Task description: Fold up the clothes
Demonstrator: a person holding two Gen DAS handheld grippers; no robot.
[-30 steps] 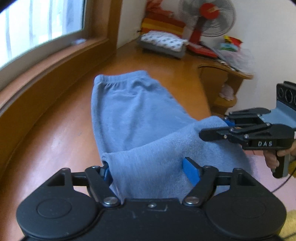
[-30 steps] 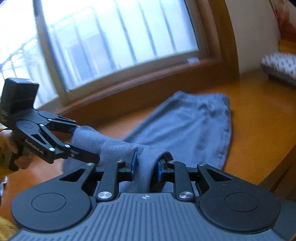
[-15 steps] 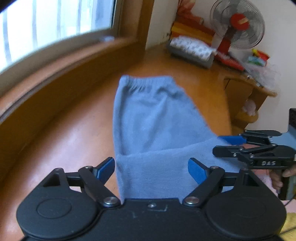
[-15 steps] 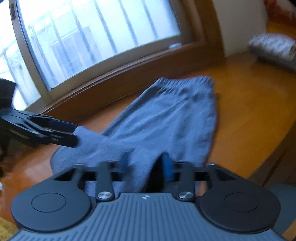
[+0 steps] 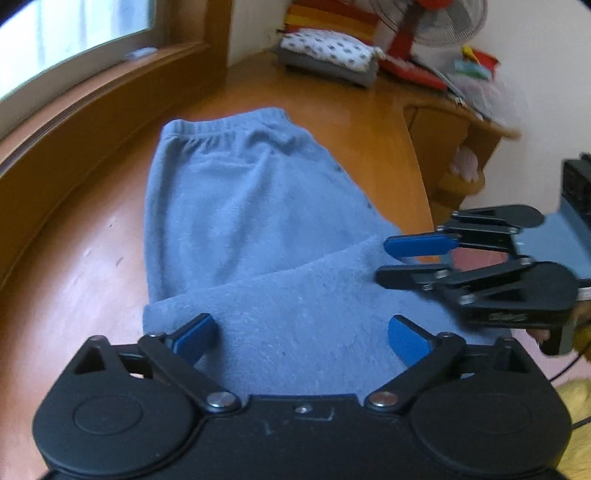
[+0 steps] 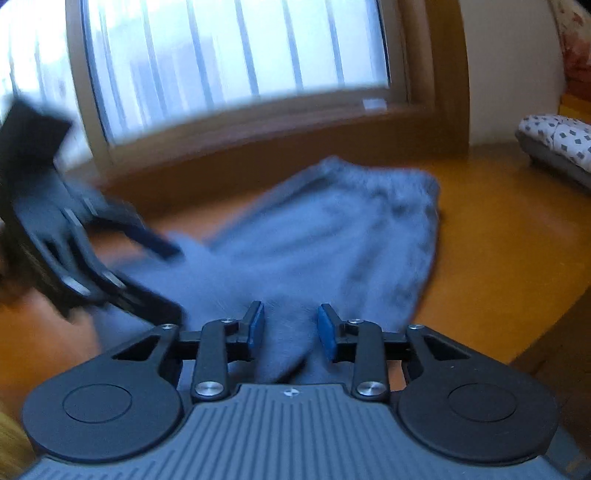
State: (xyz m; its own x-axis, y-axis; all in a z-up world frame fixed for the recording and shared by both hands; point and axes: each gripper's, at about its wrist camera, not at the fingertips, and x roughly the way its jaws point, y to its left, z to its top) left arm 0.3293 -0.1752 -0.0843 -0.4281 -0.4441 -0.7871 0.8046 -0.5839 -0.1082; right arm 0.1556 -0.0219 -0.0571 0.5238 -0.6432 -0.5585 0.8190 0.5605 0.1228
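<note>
Blue fleece trousers (image 5: pixel 236 206) lie flat on the wooden surface (image 5: pixel 85 258), waistband far, and the near end is folded over on top (image 6: pixel 332 236). My left gripper (image 5: pixel 301 336) hangs over the folded edge. Its jaws are opening wide; cloth lies between the pads but they do not press on it. It shows blurred in the right wrist view (image 6: pixel 166 280). My right gripper (image 6: pixel 291 326) is at the fold's other corner. Its jaws are closing, and the cloth between the pads looks unpinched. From the left wrist view the right gripper (image 5: pixel 410 260) stands slightly apart at the cloth's edge.
A window with a wooden sill (image 5: pixel 96 92) runs along the far left. A patterned cushion (image 5: pixel 328 51) and a fan (image 5: pixel 436 22) stand at the back. A wooden cabinet (image 5: pixel 454 147) borders the right edge. A hand (image 5: pixel 543 334) holds the right gripper.
Both grippers have let go of the folded end, which now lies on the trousers. The left jaws spread wide. The right gripper widened and has sunk a little.
</note>
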